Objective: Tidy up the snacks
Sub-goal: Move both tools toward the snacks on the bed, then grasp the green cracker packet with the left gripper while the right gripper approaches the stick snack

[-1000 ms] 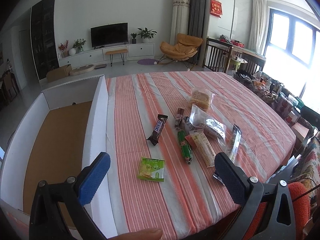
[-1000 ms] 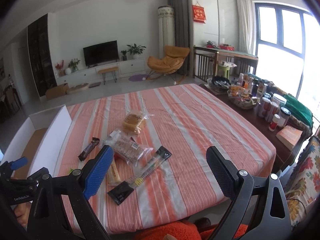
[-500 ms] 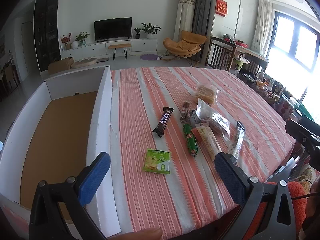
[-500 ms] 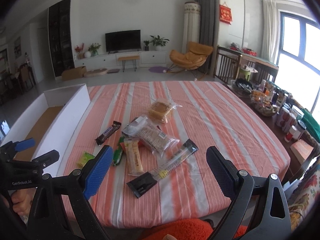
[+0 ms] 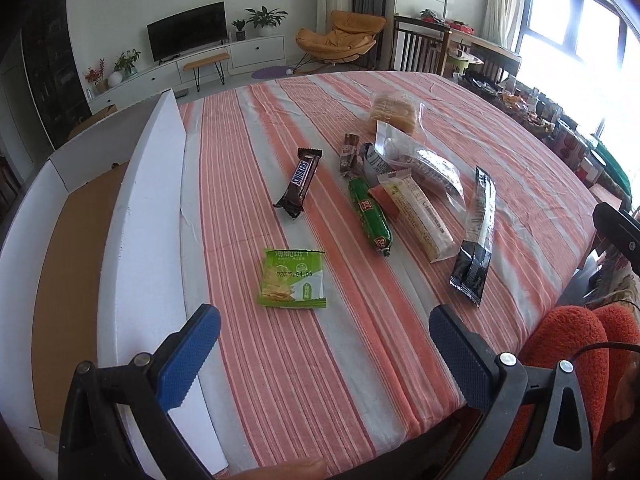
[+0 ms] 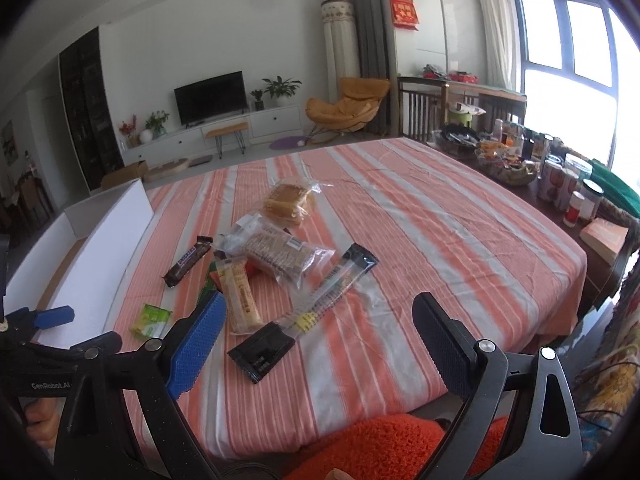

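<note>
Both hand-held grippers, left (image 5: 324, 342) and right (image 6: 318, 332), hung wide and empty over the bench (image 5: 520, 184); the snacks (image 5: 366, 210) lay loose at 12 o'clock, the white box (image 5: 144, 216) at 9 o'clock (presumably their destination).

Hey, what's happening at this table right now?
A person holds two grippers above a striped tablecloth strewn with snacks. The left gripper and right gripper are both open and empty. Nothing is in the white box yet; the green cracker packet lies nearest the left gripper.
</note>
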A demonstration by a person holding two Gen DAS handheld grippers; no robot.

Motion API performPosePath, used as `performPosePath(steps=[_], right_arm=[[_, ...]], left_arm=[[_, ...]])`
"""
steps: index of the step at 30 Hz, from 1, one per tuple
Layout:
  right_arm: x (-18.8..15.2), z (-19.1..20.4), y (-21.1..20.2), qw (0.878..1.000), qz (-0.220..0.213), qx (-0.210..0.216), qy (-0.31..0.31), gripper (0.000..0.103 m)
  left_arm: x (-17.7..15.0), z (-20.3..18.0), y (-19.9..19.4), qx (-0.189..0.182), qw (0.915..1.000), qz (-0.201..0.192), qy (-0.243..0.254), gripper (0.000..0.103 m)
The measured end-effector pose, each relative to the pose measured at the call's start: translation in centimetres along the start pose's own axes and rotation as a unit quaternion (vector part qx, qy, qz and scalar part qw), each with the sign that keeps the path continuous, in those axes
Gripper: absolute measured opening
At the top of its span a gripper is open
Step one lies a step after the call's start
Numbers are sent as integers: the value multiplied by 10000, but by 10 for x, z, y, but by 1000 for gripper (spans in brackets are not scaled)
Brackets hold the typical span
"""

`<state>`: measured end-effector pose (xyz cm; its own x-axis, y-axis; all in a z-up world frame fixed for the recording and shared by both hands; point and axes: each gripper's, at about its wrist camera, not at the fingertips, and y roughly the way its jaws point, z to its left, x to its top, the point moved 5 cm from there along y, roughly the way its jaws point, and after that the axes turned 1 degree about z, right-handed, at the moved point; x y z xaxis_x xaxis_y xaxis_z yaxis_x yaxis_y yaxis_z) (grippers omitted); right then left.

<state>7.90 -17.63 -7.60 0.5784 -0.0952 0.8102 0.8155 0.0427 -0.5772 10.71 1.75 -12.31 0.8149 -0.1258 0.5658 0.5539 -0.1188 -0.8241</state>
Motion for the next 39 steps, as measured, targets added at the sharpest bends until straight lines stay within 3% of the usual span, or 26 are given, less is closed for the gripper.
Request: performPosePath(steps=[3, 6, 9, 14, 17, 20, 27, 35, 39], right_arm=[[-3, -4, 8, 9997, 183, 143, 127, 96], [3, -8, 28, 9971, 610, 384, 246, 96], [10, -22, 43, 9948, 928, 116, 415, 96], [-1, -41, 45, 9906, 1061, 107, 855, 96], [-9, -43, 52, 9883, 1190, 120, 946, 96], [-8, -41, 53, 9890, 1175, 101, 895, 96], [-8, -35, 52, 9920, 946, 214, 810, 96], [-17, -21, 52, 9940, 812, 423, 591, 96], [-23, -28, 59, 9912, 963, 437, 792, 96]], left_arm=[[2, -5, 18, -57, 9995, 318, -15, 103], [9, -8, 27, 74, 9994, 311, 111, 103], [13, -3, 36, 304, 9990, 338, 46, 103], [2, 16, 42, 104, 9977, 494, -457, 103], [-4, 15, 49, 68, 9971, 642, -398, 103], [-4, 13, 49, 192, 9977, 596, -267, 103], [-7, 17, 58, -49, 9962, 771, -402, 103], [-10, 11, 47, -155, 9974, 648, -274, 103], [-8, 12, 48, -146, 9977, 629, -186, 103]])
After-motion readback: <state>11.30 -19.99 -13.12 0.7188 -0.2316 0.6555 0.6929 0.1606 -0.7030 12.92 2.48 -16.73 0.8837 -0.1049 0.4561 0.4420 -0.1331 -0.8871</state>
